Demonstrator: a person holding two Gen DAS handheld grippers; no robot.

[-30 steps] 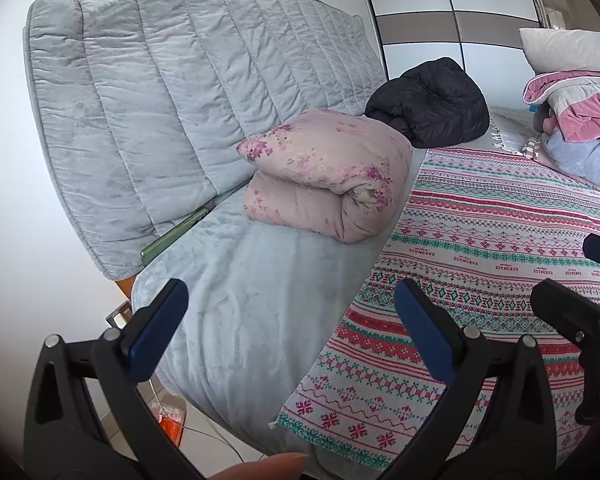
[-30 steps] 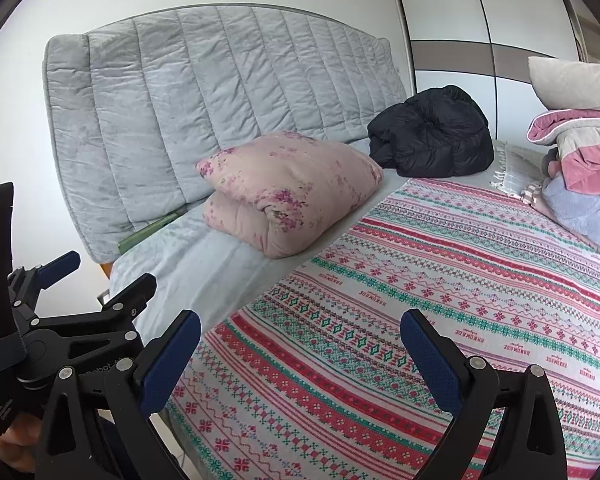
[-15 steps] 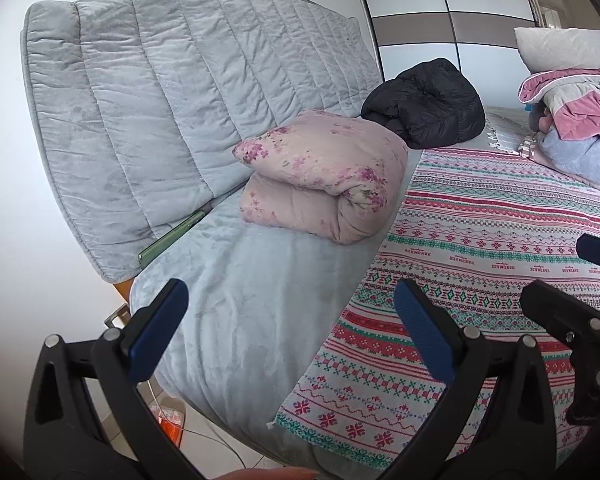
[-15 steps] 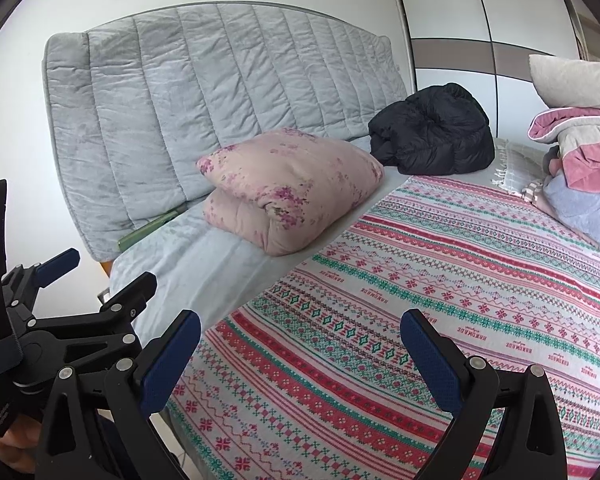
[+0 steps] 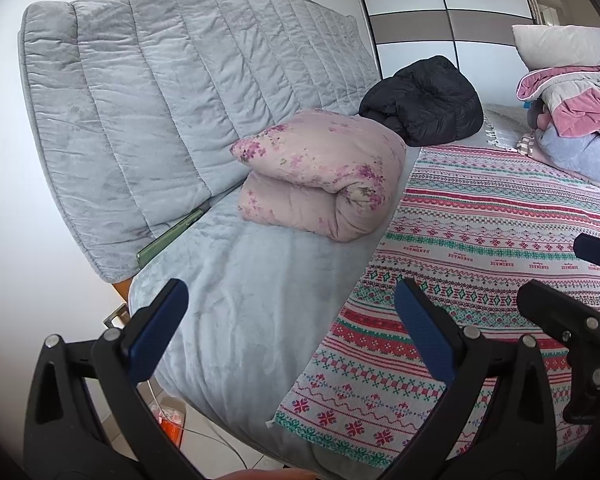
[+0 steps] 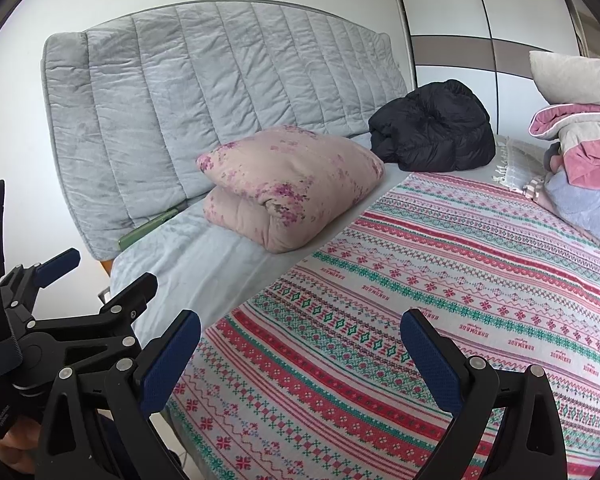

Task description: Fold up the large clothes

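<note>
Over the patterned blanket [image 6: 440,264], hovering with left gripper [image 5: 288,320] and right gripper [image 6: 300,344] fingers spread wide, gripping nothing, possibly facing the black jacket [image 6: 434,138].

Patterned blanket [image 6: 440,264] bare — folded quilt [image 6: 288,184] beyond.

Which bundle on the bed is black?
The puffy jacket heaped by the grey headboard; the folded floral quilt beside it is pink.
</note>
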